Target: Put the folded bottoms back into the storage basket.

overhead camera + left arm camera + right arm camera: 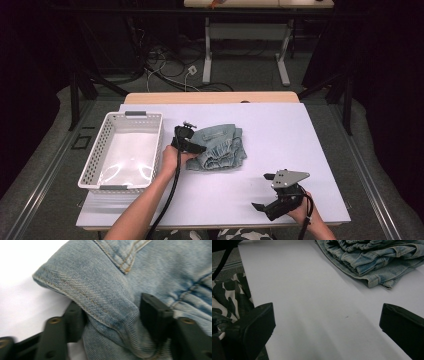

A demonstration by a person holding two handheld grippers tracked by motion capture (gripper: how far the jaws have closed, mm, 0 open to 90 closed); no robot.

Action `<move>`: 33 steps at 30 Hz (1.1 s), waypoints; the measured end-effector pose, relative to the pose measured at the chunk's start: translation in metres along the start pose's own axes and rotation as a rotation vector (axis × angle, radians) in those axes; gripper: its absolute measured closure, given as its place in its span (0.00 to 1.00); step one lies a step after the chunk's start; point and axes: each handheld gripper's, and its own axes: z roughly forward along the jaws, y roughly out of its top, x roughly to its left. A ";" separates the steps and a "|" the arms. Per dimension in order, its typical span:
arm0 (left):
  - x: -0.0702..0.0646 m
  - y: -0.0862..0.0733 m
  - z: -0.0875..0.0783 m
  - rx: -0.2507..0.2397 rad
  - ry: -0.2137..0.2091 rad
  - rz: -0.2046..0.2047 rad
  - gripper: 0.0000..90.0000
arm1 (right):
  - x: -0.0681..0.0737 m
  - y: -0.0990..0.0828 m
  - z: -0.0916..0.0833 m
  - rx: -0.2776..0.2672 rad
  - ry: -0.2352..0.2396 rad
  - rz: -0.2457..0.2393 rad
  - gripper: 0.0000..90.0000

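Observation:
A folded pale-blue denim garment (222, 145) lies near the middle of the white table top (285, 125). My left gripper (192, 147) is at the garment's left edge. In the left gripper view the denim (100, 277) is bunched between the two black jaws, and my left gripper (112, 312) is shut on a stitched fold of it. My right gripper (263, 191) rests near the table's front right, apart from the cloth. In its own view my right gripper (327, 312) stands wide open over bare table, with the denim garment (372, 262) lying farther off at the upper right.
A white perforated plastic basket (97, 150) stands at the table's left, close to the left hand. Camouflage-patterned trousers (227, 295) show past the table's front edge. A white desk frame (207, 60) and cables sit on the floor beyond the far edge.

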 end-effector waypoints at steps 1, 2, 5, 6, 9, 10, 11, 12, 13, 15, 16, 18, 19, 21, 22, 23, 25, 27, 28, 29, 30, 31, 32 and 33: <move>0.000 0.000 0.000 0.000 -0.004 0.002 0.53 | 0.000 0.000 0.000 0.001 0.000 -0.001 0.00; 0.000 0.000 0.000 -0.001 -0.012 0.000 0.55 | 0.000 0.000 0.000 -0.002 0.001 0.000 0.00; 0.000 -0.001 0.000 -0.004 -0.027 -0.001 0.61 | 0.000 0.000 0.001 0.002 0.001 -0.001 0.00; 0.000 0.000 -0.001 -0.004 -0.030 -0.001 0.62 | 0.000 0.000 0.001 0.003 -0.001 -0.001 0.00; 0.001 0.000 -0.002 -0.007 -0.038 0.011 0.67 | 0.000 0.000 0.001 0.003 -0.001 -0.002 0.00; 0.001 -0.001 -0.002 -0.012 -0.044 0.012 0.68 | 0.000 0.000 0.001 0.004 -0.001 -0.002 0.00; 0.002 -0.001 -0.002 -0.018 -0.051 0.011 0.70 | 0.000 0.000 0.000 0.003 -0.001 -0.003 0.00; 0.003 -0.002 -0.003 -0.021 -0.058 0.012 0.71 | 0.000 0.000 0.000 0.004 -0.001 -0.004 0.00; 0.003 -0.002 -0.003 -0.024 -0.064 0.015 0.72 | 0.000 0.000 0.000 0.004 -0.001 -0.004 0.00; 0.003 -0.002 -0.004 -0.031 -0.072 0.021 0.73 | 0.000 0.000 0.000 0.004 -0.001 -0.004 0.00; 0.003 -0.003 -0.004 -0.037 -0.073 0.022 0.74 | 0.000 0.000 0.001 0.006 -0.001 -0.005 0.00; 0.003 -0.004 -0.005 -0.043 -0.078 0.024 0.74 | 0.000 0.000 0.000 0.005 0.001 -0.006 0.00; 0.004 -0.005 -0.005 -0.050 -0.083 0.024 0.74 | 0.000 0.000 0.000 0.006 0.000 -0.005 0.00; 0.004 -0.006 -0.006 -0.062 -0.090 0.023 0.74 | 0.000 0.000 0.000 0.006 -0.001 -0.008 0.00; 0.004 -0.008 -0.007 -0.068 -0.094 0.017 0.74 | 0.000 0.000 0.000 0.007 -0.001 -0.007 0.00; 0.004 -0.009 -0.008 -0.072 -0.104 0.018 0.74 | 0.000 0.000 0.000 0.007 -0.002 -0.009 0.00; 0.006 -0.010 -0.012 -0.095 -0.137 -0.002 0.74 | 0.000 0.000 0.000 0.009 0.000 -0.009 0.00; 0.006 -0.012 -0.015 -0.110 -0.150 0.002 0.74 | 0.000 0.000 0.000 0.009 -0.001 -0.008 0.00; 0.005 -0.013 -0.016 -0.116 -0.150 0.007 0.74 | 0.000 0.000 0.000 0.010 -0.002 -0.008 0.00; 0.004 -0.014 -0.016 -0.120 -0.149 0.011 0.74 | 0.000 0.000 0.000 0.010 -0.002 -0.007 0.00; 0.004 -0.015 -0.017 -0.128 -0.156 0.008 0.74 | 0.000 0.000 0.000 0.006 -0.001 -0.008 0.00; 0.004 -0.016 -0.018 -0.133 -0.160 0.008 0.74 | 0.000 -0.001 0.000 0.006 -0.002 -0.006 0.00; 0.003 -0.016 -0.019 -0.137 -0.164 0.008 0.74 | -0.001 -0.001 0.000 0.009 -0.002 -0.006 0.00; 0.003 -0.016 -0.020 -0.143 -0.167 0.008 0.73 | -0.001 -0.001 0.001 0.009 -0.004 -0.006 0.00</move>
